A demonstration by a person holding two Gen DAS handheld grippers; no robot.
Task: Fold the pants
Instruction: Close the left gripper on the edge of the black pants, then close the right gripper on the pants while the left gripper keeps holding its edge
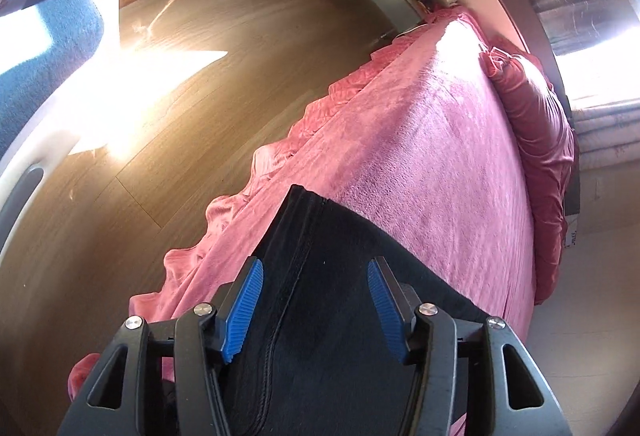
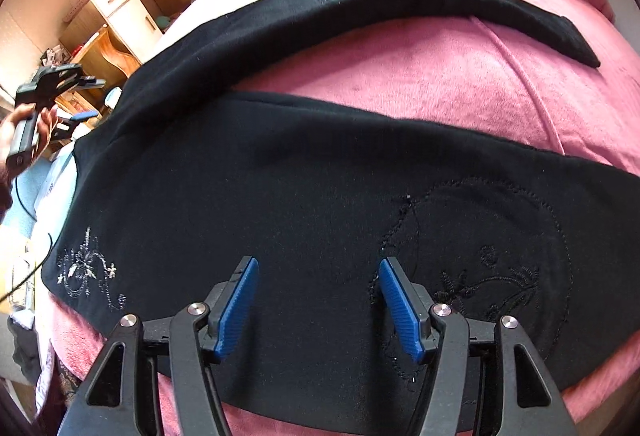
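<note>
Black pants (image 2: 304, 203) lie spread on a pink plush blanket (image 2: 460, 75) covering the bed, their long axis running from the left of the frame to the right. One leg crosses the middle; the other curves toward the upper right. Silver embroidery (image 2: 86, 272) sits at lower left.

In the right wrist view, the left gripper (image 2: 86, 97) is at the left edge, held in a hand (image 2: 28, 123), jaws apart, gripping nothing. The right gripper (image 2: 318, 306) hangs wide open over the fabric, not grasping it.

In the left wrist view, wooden floor (image 1: 240, 15) fills the upper left, the left gripper's blue pads (image 1: 244, 306) stand apart above the pants (image 1: 340, 276), and a dark red pillow (image 1: 536, 139) lies at right.
</note>
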